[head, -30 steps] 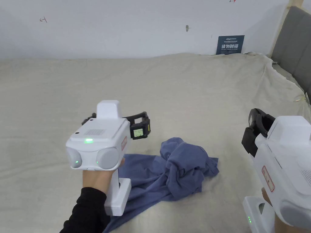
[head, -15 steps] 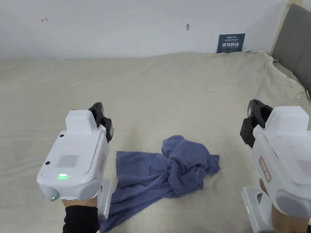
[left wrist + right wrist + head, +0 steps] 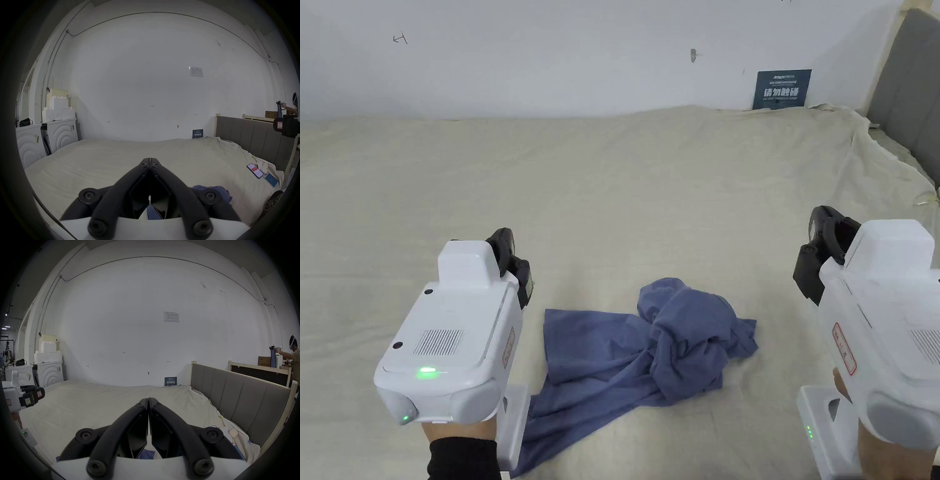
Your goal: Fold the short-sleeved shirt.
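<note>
In the head view the left gripper [image 3: 512, 265] sits at lower left of the frame, its white body held upright in a hand [image 3: 459, 431] with a black sleeve at the bottom edge, its black jaws pointing up the frame toward the far wall; the right gripper [image 3: 822, 250] stands at the lower right edge, held the same way from below and angled slightly toward the middle. Both hover above the cream bed sheet [image 3: 625, 187], apart from the cloth. Between them, low in the frame, lies the blue short-sleeved shirt [image 3: 650, 350], crumpled: a bunched mound at its right end, a flatter panel to the left, and a strip trailing to the bottom edge behind the left gripper's handle. Its long axis runs from lower left to upper right. In the left gripper view the left gripper [image 3: 150, 162] points level across the sheet toward the white wall, its jaws pressed together at the tips with nothing between them; the shirt [image 3: 215, 191] shows at lower right just past the jaw linkage, and two phones [image 3: 263, 175] lie farther right by the grey headboard [image 3: 253, 138]. In the right gripper view the right gripper [image 3: 148, 398] also points level at the wall, jaws closed tip to tip and empty; a scrap of the shirt [image 3: 146, 454] shows beneath them at bottom centre, and the left gripper [image 3: 34, 394] appears at the left edge.
</note>
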### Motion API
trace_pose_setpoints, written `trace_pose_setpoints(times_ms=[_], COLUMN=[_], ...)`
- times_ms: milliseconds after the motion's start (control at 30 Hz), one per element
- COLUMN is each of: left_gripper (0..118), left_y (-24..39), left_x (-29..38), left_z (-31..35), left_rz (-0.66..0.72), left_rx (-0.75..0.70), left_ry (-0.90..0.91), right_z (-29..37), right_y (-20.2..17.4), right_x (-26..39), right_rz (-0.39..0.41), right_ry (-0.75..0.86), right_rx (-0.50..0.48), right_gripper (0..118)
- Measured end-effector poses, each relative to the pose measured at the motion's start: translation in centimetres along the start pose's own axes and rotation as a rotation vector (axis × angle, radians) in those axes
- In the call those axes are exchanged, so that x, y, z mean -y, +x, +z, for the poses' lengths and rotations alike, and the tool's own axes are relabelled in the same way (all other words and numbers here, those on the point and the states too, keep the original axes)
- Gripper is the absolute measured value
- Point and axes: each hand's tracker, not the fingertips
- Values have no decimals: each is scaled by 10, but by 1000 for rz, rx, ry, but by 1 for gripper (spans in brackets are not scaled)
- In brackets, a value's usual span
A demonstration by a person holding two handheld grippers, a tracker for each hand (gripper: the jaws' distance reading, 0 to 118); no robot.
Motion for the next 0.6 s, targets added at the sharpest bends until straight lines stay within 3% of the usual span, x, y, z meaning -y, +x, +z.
trace_pose_setpoints(times_ms=[267,600], left_gripper=[0,0], left_y=[-12,-21], left_x=[14,103], left_z=[-16,-21], left_rz=[71,138], left_rx=[48,32], left_ry=[-303,-691], right_z=[-2,-4], right_y=[1,-6], right_x=[4,14], right_rz=[0,-2], right_ry=[-7,-42], right_rx=[-7,-21], right_gripper=[0,0])
